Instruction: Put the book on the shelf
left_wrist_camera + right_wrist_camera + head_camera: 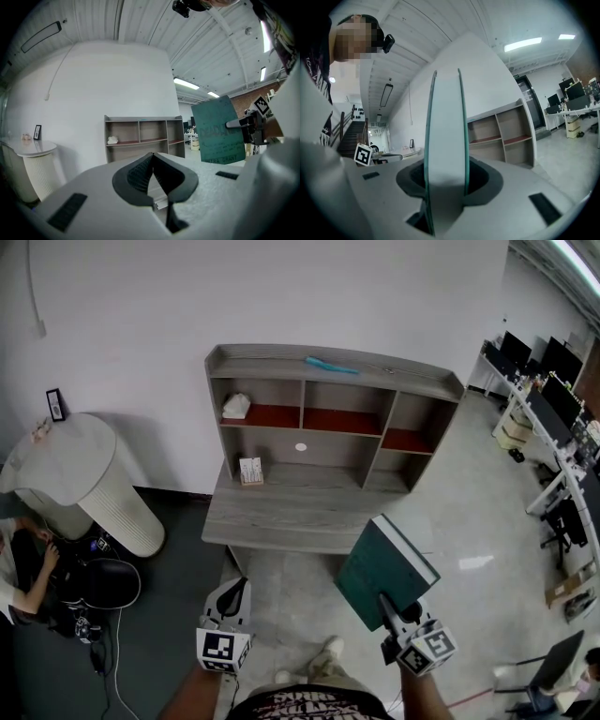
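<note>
While the book [384, 563] is held up in the air, well apart from the shelf [281, 367], it's clamped by one edge in the right tool [386, 604], pads pressed flat on both covers. It's a plain rectangular slab with a dark green matte cover and a thick block of pale pages, tilted so the cover faces the overhead camera. In the right gripper view only the page edge is seen, a pale strip framed by two thin green lines.

The left tool [153, 157] is held empty, its ribbed black pads brought together tip to tip. Both tools are held low in front of the body, roughly level and pointed toward the shelf.

The shelf is built of boxy grey wood-grain, split into cubbies with reddish-brown boards, with a wide flat board sticking out at the bottom. A white lumpy thing [236, 406] is parked in the left cubby, a small pale box [250, 471] on the lower board, and a thin teal strip [330, 366] on top. Off to the left a round white bench [84, 484] with a ribbed wall is seen, with a little black frame [55, 404] stood on it.
</note>
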A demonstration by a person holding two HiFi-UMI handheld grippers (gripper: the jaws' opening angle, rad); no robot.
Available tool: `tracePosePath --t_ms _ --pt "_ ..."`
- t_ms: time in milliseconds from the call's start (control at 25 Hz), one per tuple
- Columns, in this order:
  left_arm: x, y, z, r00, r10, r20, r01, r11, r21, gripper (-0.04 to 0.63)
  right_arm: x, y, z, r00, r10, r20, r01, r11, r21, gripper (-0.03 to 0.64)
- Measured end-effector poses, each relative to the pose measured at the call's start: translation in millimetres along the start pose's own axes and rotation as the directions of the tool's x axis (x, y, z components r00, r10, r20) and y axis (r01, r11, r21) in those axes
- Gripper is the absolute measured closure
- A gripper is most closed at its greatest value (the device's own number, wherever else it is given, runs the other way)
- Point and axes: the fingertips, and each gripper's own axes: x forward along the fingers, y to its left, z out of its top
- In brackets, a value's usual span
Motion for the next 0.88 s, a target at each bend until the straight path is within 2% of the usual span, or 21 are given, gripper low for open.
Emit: tracePosePath --t_ms 720,880 --pt "40.5 -3.5 -8.3 0.999 0.012 -0.040 -0.012 1.000 -0.003 0.589 19.8 -41.1 4.1 1.000 0.004 0.001 -0.004 0.999 0.037 0.456" --pt "49.8 -0.2 -5.3 0.999 0.019 -0.046 -0.019 1.000 -0.001 0.589 28.8 -54.0 -0.3 1.000 0.000 -0.024 0.001 1.000 0.029 0.456"
